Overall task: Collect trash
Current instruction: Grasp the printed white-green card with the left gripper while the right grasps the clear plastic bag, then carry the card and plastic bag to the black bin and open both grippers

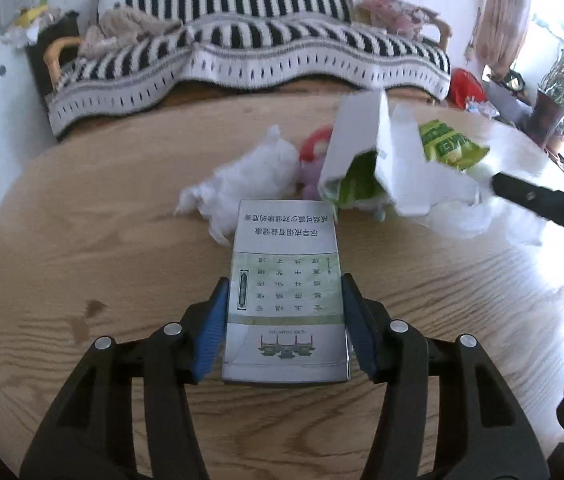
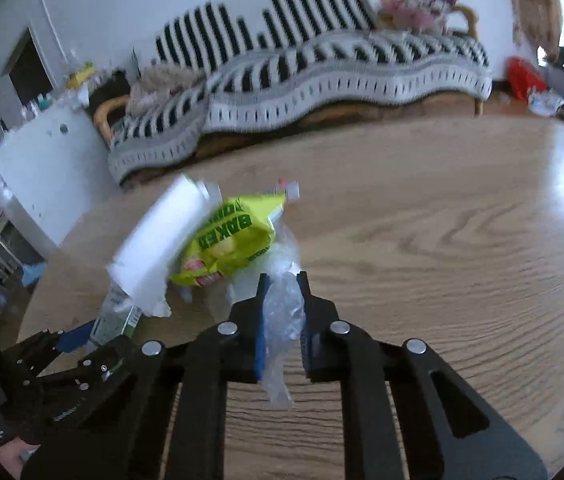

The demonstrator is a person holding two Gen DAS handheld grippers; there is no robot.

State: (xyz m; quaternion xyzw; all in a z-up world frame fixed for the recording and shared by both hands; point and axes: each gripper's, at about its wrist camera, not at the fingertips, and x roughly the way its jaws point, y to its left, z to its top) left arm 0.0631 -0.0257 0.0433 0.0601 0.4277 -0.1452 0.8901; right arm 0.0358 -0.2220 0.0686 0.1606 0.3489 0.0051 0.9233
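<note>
Left wrist view: my left gripper [image 1: 284, 300] clamps the cigarette box [image 1: 285, 292] on the table [image 1: 101, 220]. My right gripper [image 2: 282, 304] pinches the plastic bag [image 2: 282, 312]. I judge collection barely begun; tissue [image 1: 241, 180] and snack wrapper [image 2: 229, 240] remain.

Black tongs [image 1: 284, 312], blue ribbed pads [image 1: 213, 320]

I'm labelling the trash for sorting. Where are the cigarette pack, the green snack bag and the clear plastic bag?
cigarette pack [image 1: 286, 292]: left wrist view, middle of its printed top face.
green snack bag [image 2: 229, 240]: right wrist view, its lettered front.
clear plastic bag [image 2: 282, 312]: right wrist view, crumpled part between the pads.
</note>
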